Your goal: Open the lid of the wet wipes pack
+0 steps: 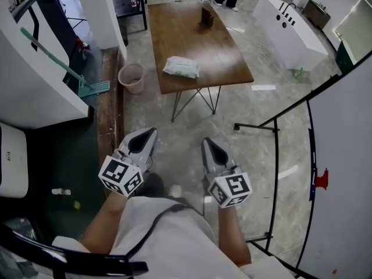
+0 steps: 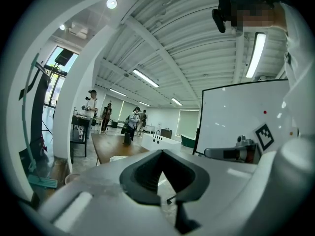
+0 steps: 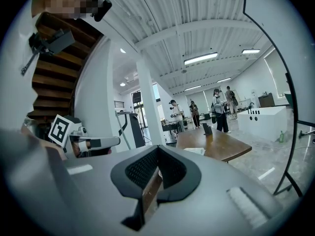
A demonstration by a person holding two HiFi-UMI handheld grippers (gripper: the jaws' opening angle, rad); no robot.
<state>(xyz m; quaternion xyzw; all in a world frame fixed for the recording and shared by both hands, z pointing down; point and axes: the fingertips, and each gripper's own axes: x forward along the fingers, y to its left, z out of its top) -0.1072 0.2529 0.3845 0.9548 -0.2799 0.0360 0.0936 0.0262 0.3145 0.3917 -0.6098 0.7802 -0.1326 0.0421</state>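
Note:
The wet wipes pack (image 1: 181, 67), pale green and white, lies flat near the front edge of a brown wooden table (image 1: 197, 39), its lid down. It shows small and far off in the left gripper view (image 2: 118, 158) and the right gripper view (image 3: 194, 151). Both grippers are held low in front of the person, well short of the table and over the floor. My left gripper (image 1: 146, 138) (image 2: 162, 154) has its jaws together with nothing between them. My right gripper (image 1: 210, 148) (image 3: 156, 151) is shut and empty too.
A dark upright object (image 1: 207, 16) stands at the table's far end. A pink bin (image 1: 131, 77) and a green mop (image 1: 75, 77) are left of the table. A whiteboard on a black frame (image 1: 343, 173) stands at the right, a white counter (image 1: 290, 31) beyond. People stand far off.

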